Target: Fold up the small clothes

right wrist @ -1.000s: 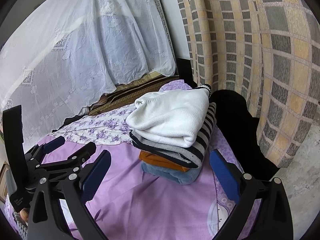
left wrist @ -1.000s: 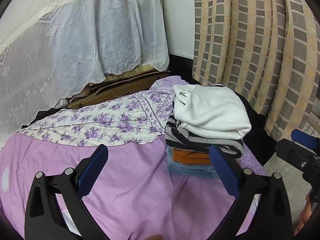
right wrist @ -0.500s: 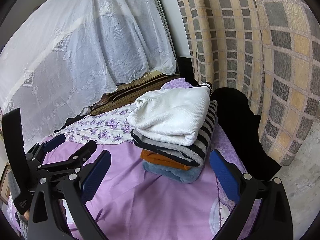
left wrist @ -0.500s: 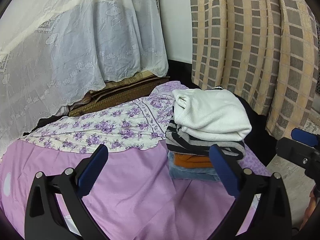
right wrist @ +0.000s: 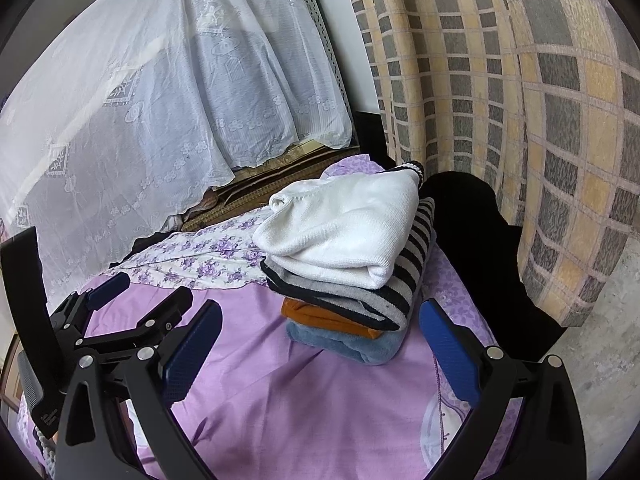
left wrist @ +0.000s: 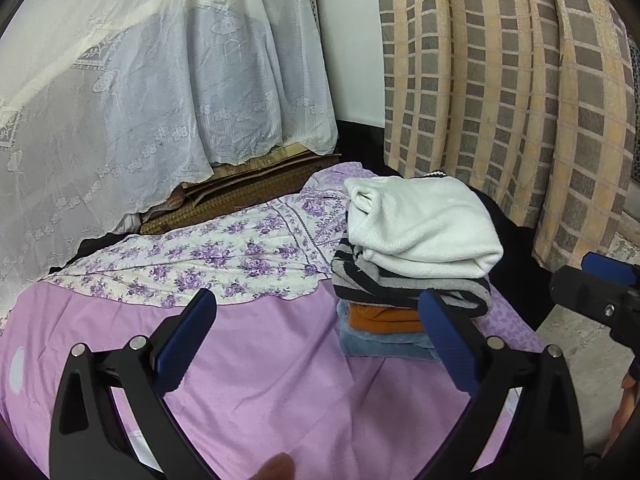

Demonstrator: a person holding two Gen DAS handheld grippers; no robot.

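A stack of folded clothes [left wrist: 412, 264] sits right of centre on the smooth lilac bedsheet [left wrist: 260, 380]: a nubbly white knit [right wrist: 344, 228] on top, a black-and-grey striped knit [right wrist: 400, 280] under it, then a flat orange piece [right wrist: 320, 316] and a plush blue one [right wrist: 352, 344] at the bottom. Left of the stack lies a floral purple-and-cream cloth [left wrist: 208, 256]. The left gripper [left wrist: 316, 344] and right gripper [right wrist: 320, 352] hang spread wide over the sheet, both empty. Sheer embroidered lace [left wrist: 140, 100] fills the upper left; a coarse checked curtain [right wrist: 520, 100] drapes the upper right.
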